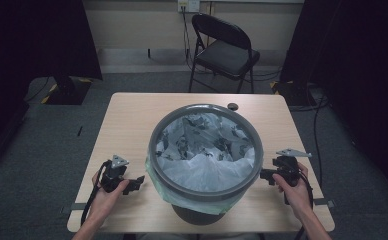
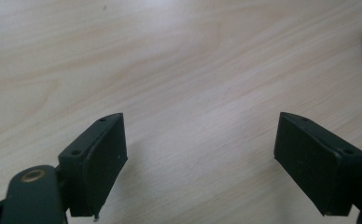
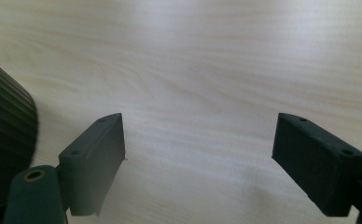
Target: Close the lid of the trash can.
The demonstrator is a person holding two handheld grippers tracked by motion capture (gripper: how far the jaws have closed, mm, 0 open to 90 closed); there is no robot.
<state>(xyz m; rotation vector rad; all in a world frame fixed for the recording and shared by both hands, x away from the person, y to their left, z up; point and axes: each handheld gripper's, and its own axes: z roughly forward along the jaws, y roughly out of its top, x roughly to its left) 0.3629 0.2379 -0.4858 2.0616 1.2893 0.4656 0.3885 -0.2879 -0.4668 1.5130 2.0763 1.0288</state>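
Pale wood tabletop: the table (image 1: 132, 115) is filling the middle of the high view, its near edge at the bottom where the person's forearms are coming in.
Left gripper: the left gripper (image 1: 134, 184), at lower left of the high view, is resting low over the wood with its jaws spread wide and nothing between them — pointing toward the bin's side, probably ready to take the liner's overhang. In the left gripper view the same gripper (image 2: 200, 158) is looking down on bare wood, a dark sliver of the bin at the upper right edge.
Right gripper: the right gripper (image 1: 265, 175), at lower right, is mirroring it, wide open and gripping nothing; in its own view (image 3: 198, 158) the ribbed bin wall is sitting at the far left.
Bin: the grey bin (image 1: 158, 131) is standing upright in the centre, nearer the front edge, between the two grippers — within reach of both.
Liner: the translucent bag (image 1: 202, 165) is lining the inside, its edge folding out under the rim at the near side.
Small dark disc: lying on the wood (image 1: 232, 106) just beyond the bin.
Folding chair: standing on the carpet (image 1: 225, 47) at top centre, well apart from the work.
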